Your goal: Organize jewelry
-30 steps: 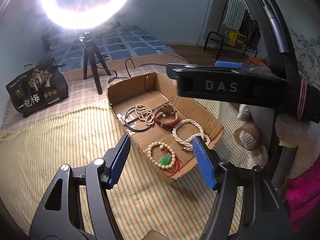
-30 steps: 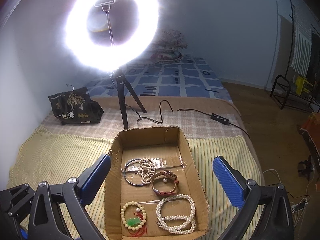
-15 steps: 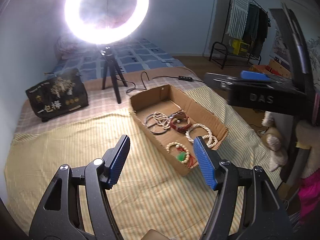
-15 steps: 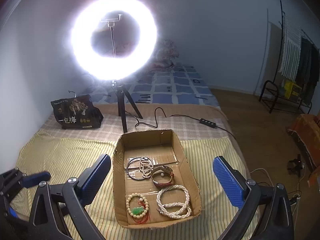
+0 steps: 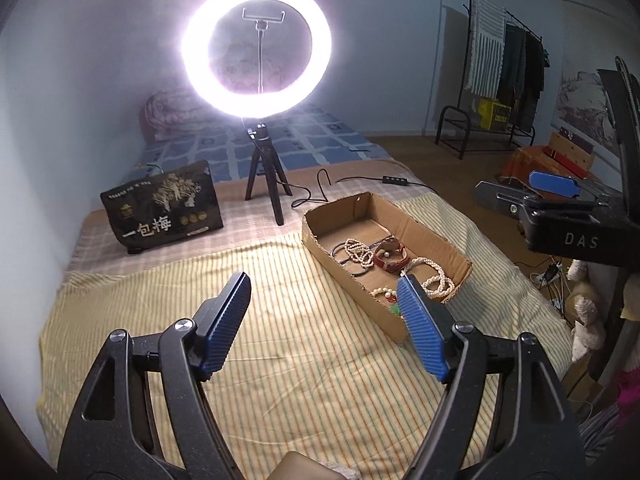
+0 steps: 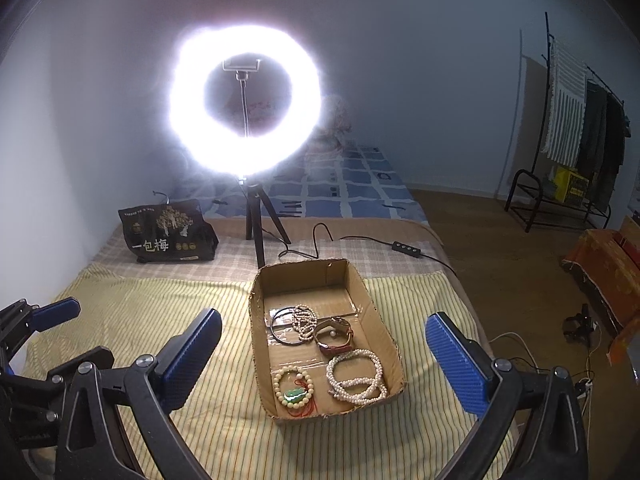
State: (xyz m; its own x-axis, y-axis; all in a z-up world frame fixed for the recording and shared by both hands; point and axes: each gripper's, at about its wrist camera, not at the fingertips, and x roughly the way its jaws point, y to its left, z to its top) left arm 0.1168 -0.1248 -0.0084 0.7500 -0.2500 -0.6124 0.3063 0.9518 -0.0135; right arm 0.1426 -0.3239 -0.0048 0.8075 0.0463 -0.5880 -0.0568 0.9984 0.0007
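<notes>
Jewelry: we find a dark bangle [image 6: 285,329], brown watch [image 6: 334,336], green-charm bracelet [image 6: 293,390] and pearl strand [image 6: 356,376] inside the cardboard box [image 6: 394,354] near the bed's [image 6: 140,320] right edge. Left claw [image 5: 324,320] is opening, empty; right claw [image 6: 322,354] stands wide, empty.

Left gripper [image 5: 324,312]: black frame with blue ribbed pads, filling the lower half of its own view, pointing downward; jaws opening, nothing between them.
Left gripper, other view [image 6: 40,320]: seen at the lower left edge.
Right gripper [image 6: 324,344]: black frame, blue ribbed pads, jaws spread wide, nothing gripped.
Right gripper, other view [image 5: 560,208]: at the right edge, side-on.
</notes>
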